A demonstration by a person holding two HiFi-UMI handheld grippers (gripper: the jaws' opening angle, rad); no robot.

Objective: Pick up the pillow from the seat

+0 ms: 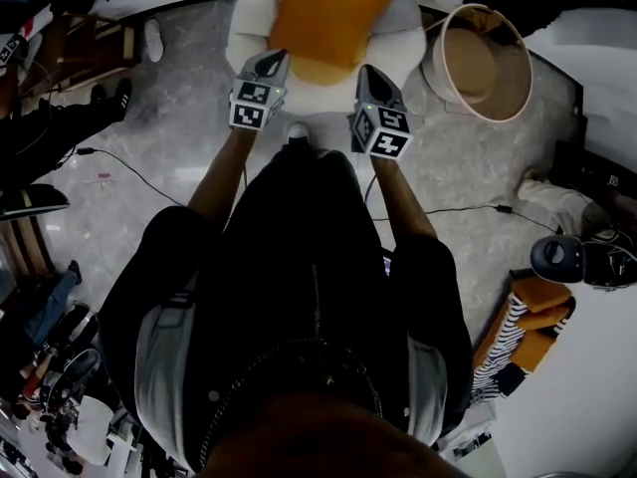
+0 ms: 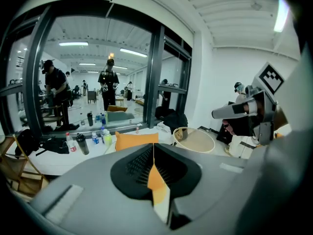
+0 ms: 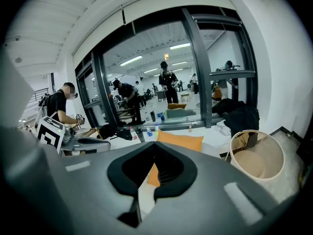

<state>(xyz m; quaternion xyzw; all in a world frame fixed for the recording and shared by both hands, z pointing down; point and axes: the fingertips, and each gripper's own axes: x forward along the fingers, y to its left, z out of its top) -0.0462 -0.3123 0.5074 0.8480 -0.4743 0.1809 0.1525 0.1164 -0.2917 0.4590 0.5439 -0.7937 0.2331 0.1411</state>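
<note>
Looking down from the head view first: the orange pillow [image 1: 333, 13] sits at 12 o'clock on a white round seat [image 1: 402, 36], flat on it, not lifted. The left gripper [image 1: 272, 62] is at about 11 o'clock from the person's dark jacket [image 1: 299, 267], with its tip by the pillow's near left corner. The right gripper [image 1: 365, 74] is at 1 o'clock by the near right corner. Can't honestly tell from up here whether either tip touches the fabric. A round beige basket [image 1: 483, 63] stands on the floor at 2 o'clock of the seat, and a black cable [image 1: 129, 172] trails across the floor at 9 o'clock.

Left gripper view: jaws are pressed together with nothing pinched between them. The pillow [image 2: 136, 140] shows just past them at 12 o'clock, the basket [image 2: 195, 140] at 1 o'clock and the other gripper [image 2: 244, 112] at 3 o'clock. Bottles [image 2: 80, 142] line the window ledge at 10 o'clock.

Right gripper view: same deal, jaws together and empty. The pillow [image 3: 182, 142] is dead ahead at 12 o'clock, the basket [image 3: 257, 160] is at 3 o'clock, and the left gripper [image 3: 73, 141] is at 9 o'clock.
</note>
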